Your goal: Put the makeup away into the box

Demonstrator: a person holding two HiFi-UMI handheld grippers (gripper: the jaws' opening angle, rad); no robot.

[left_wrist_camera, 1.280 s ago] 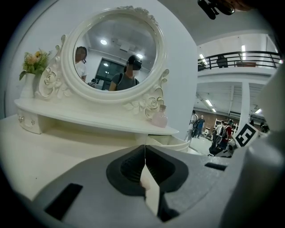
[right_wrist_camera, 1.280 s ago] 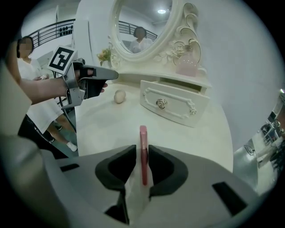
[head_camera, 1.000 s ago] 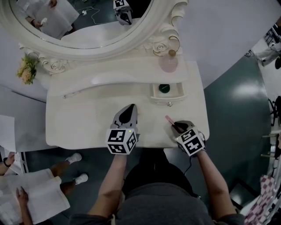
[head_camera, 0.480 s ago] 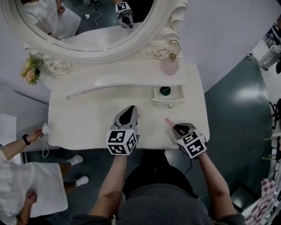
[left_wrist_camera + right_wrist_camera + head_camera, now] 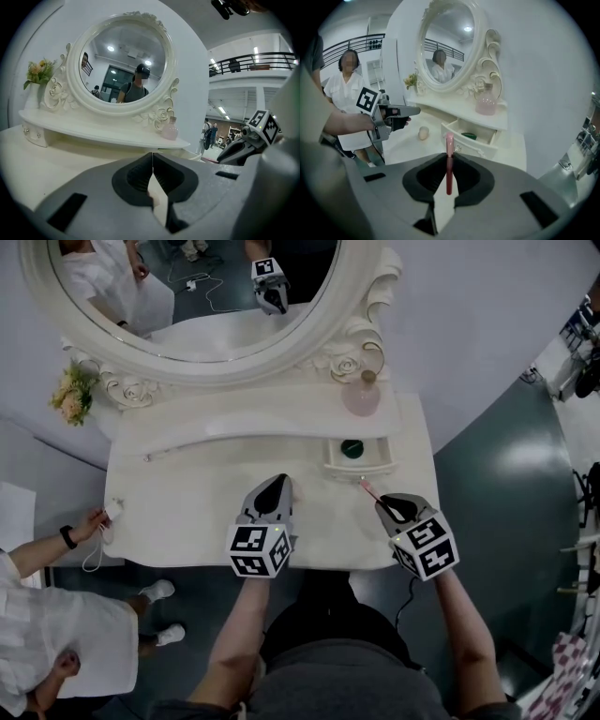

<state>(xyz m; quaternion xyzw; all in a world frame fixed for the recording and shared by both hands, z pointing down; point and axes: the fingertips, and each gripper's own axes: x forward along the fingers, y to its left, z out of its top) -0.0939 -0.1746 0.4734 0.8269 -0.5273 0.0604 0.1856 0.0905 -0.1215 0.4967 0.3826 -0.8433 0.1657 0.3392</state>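
Plainly, the right gripper (image 5: 381, 503) (image 5: 449, 158) has its jaws pinched nearly together on a thin pink makeup stick (image 5: 367, 490) (image 5: 449, 161), which stands upright between the pads, its paler end poking out past the tips. The gripper hangs tilted downward above the white dressing table (image 5: 187, 493), clear of the tabletop. Just beyond its tips, a little ahead of the stick's free end, sits the small open drawer (image 5: 360, 466) (image 5: 461, 143), with a round green item (image 5: 352, 448) (image 5: 469, 136) lying inside. Farther ahead, past the drawer and up on the shelf, stands a pink bottle (image 5: 361, 396) (image 5: 486, 104) at the foot of the oval mirror (image 5: 309, 329). Off to this gripper's left, the left gripper (image 5: 277, 482) (image 5: 152, 157) is held low over the tabletop, its jaws closed tip to tip with nothing between them.
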